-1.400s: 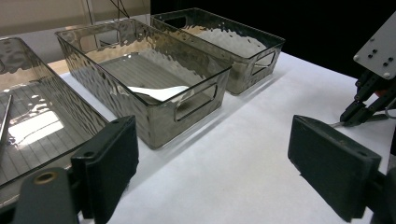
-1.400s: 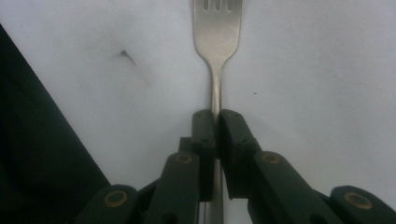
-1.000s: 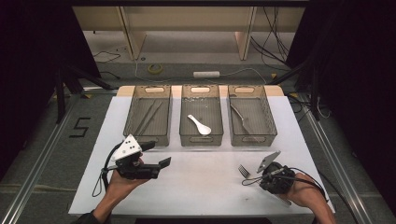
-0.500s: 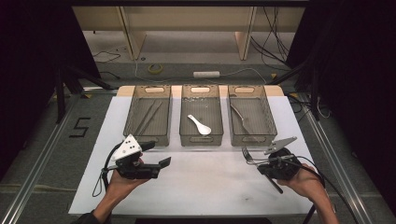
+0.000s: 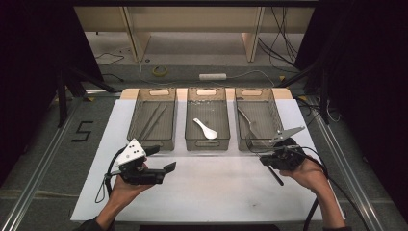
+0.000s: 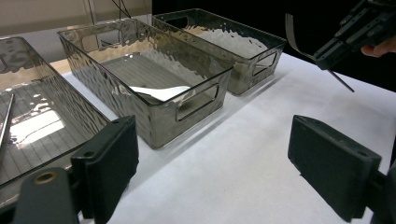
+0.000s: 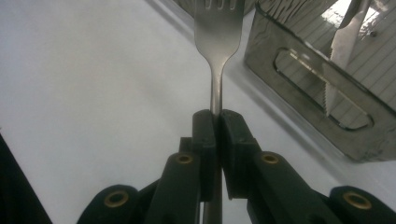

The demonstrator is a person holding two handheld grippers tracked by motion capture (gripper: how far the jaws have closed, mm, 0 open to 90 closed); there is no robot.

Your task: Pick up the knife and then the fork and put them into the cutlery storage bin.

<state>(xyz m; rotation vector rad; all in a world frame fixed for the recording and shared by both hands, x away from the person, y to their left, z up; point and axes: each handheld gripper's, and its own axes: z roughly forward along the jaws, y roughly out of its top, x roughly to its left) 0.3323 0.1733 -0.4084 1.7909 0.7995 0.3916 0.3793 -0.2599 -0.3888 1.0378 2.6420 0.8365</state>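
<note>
My right gripper (image 5: 266, 158) is shut on the handle of a metal fork (image 7: 217, 42), seen close up in the right gripper view with the pads (image 7: 204, 135) pressed together around it. The fork is lifted off the table, and its head points toward the front wall of the right clear tray (image 5: 257, 92). In that tray lies a serrated knife (image 7: 343, 42). My left gripper (image 5: 161, 159) hovers over the white table (image 5: 216, 192) at the front left, open with nothing between its fingers (image 6: 112, 163).
Three clear trays stand in a row at the back of the table. Thin sticks (image 5: 154, 120) lie in the left tray (image 5: 152, 143), and a white spoon (image 5: 206, 129) lies in the middle tray (image 5: 208, 144). Dark floor and cables surround the table.
My right gripper has risen with the fork and moved away from the front edge toward the right tray. The left gripper has stayed in place.
</note>
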